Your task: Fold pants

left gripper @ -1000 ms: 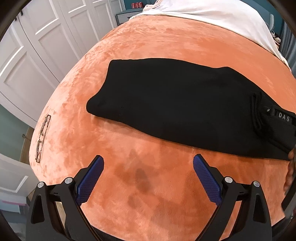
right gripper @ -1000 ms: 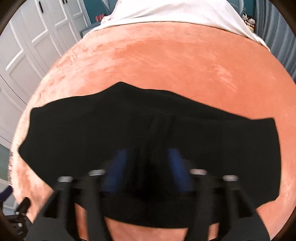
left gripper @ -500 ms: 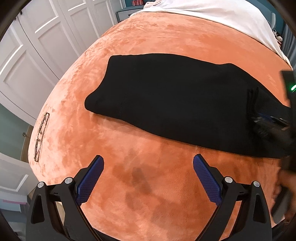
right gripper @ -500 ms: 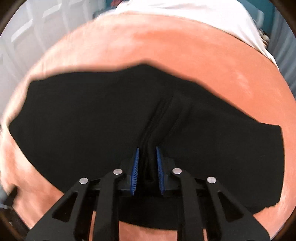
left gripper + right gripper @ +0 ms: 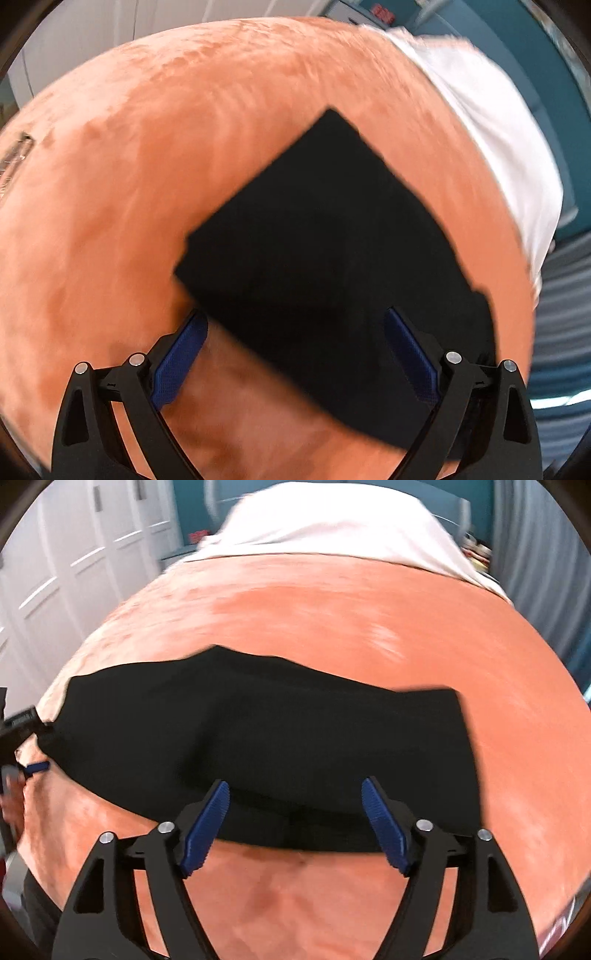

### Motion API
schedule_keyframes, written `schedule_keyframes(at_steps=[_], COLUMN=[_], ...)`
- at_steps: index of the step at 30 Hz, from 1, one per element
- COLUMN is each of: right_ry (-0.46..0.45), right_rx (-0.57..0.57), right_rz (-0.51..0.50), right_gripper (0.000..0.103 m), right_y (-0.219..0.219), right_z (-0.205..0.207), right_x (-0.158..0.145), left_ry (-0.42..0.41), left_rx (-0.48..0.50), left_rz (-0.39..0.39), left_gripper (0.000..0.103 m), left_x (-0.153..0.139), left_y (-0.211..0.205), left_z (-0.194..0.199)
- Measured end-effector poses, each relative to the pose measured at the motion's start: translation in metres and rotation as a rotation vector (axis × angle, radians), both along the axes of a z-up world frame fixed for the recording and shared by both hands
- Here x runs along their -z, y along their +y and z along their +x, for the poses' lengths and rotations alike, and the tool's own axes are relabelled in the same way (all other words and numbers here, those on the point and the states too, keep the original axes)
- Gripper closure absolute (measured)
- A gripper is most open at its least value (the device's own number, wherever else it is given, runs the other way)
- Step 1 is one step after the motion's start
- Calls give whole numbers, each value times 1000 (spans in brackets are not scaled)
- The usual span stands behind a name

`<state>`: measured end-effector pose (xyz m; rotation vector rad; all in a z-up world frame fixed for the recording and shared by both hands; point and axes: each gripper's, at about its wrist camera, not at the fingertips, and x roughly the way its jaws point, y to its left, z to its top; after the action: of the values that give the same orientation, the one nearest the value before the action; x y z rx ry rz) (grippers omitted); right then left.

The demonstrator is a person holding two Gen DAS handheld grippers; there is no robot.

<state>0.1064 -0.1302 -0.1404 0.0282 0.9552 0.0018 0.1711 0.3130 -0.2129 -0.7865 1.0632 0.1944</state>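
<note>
Black pants (image 5: 266, 734) lie on a fuzzy orange blanket (image 5: 351, 620), white wardrobe doors (image 5: 55, 572) behind; left gripper (image 5: 295, 354) and right gripper (image 5: 295, 819) both gape wide, holding nothing.

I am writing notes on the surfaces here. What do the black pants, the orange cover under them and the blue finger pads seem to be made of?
The black pants: probably a soft matte knit; they show no sheen. The orange cover: likely plush or velvet-like, since its nap shows lighter and darker brushed patches. The blue finger pads: apparently rubber or plastic, with a fine ribbed grip texture, on black frames.
</note>
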Motion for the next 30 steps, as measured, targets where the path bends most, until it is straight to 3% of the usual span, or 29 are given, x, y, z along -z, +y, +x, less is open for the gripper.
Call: schedule_keyframes(at_steps=[4,6,8,10,13,15,16,18,19,20,21,24,30], right_ry=[24,34,33,40,96,119,109,106,107,110,113,91,102], right_rx=[122,212,323,417,487,470,458,411,414,404,410,378,319], right_rz=[41,85,156,241,384,424,419,417,402,418,418,453,437], right_gripper=[24,24,20,18,18,17,26,56,71,76,81,85,87], right_y=[-60,-93,-129,-160,-187,-188,-186,-173,-168,-164,-162,-166,-197], right_z=[-14,-14,-18,-13,-8,2,5,12,14,16,12,5,-39], right_x=[6,13,20,34,61,77,79,80,78,73,68,43,-10], left_ry=[-49,-59,-41,-44,-35,-22,-22,14,28,32,15,7,12], left_rx=[-74,-96,-109,-109,-101,-123,-133,-113,-103,-95,-81,-86,8], left_rz=[-51,-53,-35,-39,-40,-28,-21,57,93,116,73,77,66], left_gripper=[13,28,56,66,66,58,51,51,59,85,87,88,88], left_x=[7,7,8,11,9,9,8,5,4,3,0,-19,-63], left_y=[13,17,22,27,31,25,22,10,6,3,2,0,-18], left_z=[11,10,9,3,4,9,12,22,27,28,28,18,-26])
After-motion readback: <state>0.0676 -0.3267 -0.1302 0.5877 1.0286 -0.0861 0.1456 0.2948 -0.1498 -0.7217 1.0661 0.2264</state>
